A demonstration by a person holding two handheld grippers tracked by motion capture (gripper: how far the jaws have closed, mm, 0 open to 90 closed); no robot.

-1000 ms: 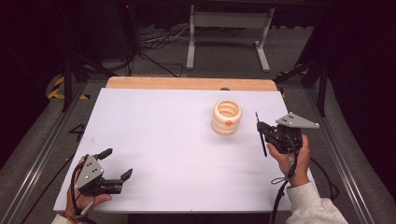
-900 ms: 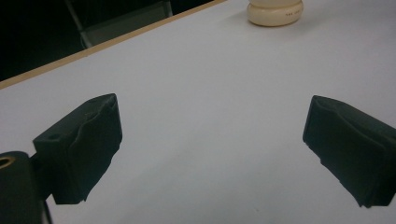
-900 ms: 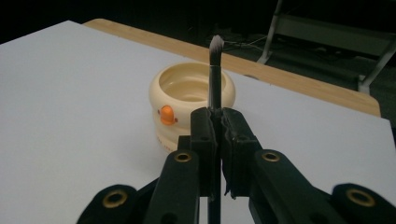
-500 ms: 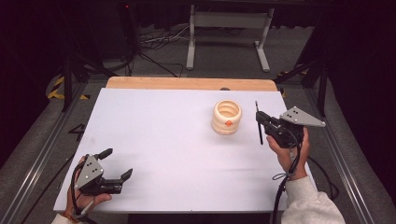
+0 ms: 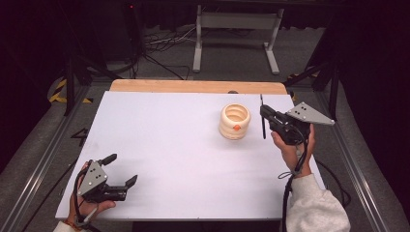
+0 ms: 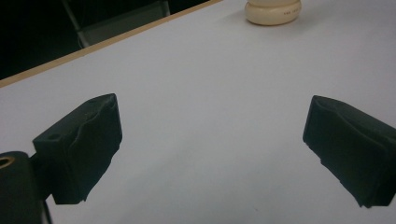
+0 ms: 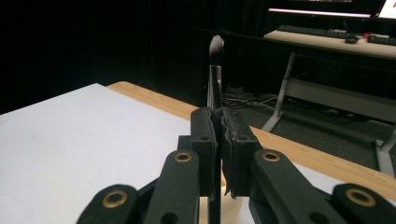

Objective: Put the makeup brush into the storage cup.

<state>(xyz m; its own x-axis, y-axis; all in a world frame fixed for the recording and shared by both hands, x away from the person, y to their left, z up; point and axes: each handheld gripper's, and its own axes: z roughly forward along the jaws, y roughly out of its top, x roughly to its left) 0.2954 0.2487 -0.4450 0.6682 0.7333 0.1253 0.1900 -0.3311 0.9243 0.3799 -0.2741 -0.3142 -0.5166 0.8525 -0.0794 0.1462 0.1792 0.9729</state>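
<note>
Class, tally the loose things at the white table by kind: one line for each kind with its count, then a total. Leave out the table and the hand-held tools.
Brush, slim, dark handle, pale bristle tip: 1
Cream ribbed holder, with orange dot: 1
Total: 2
</note>
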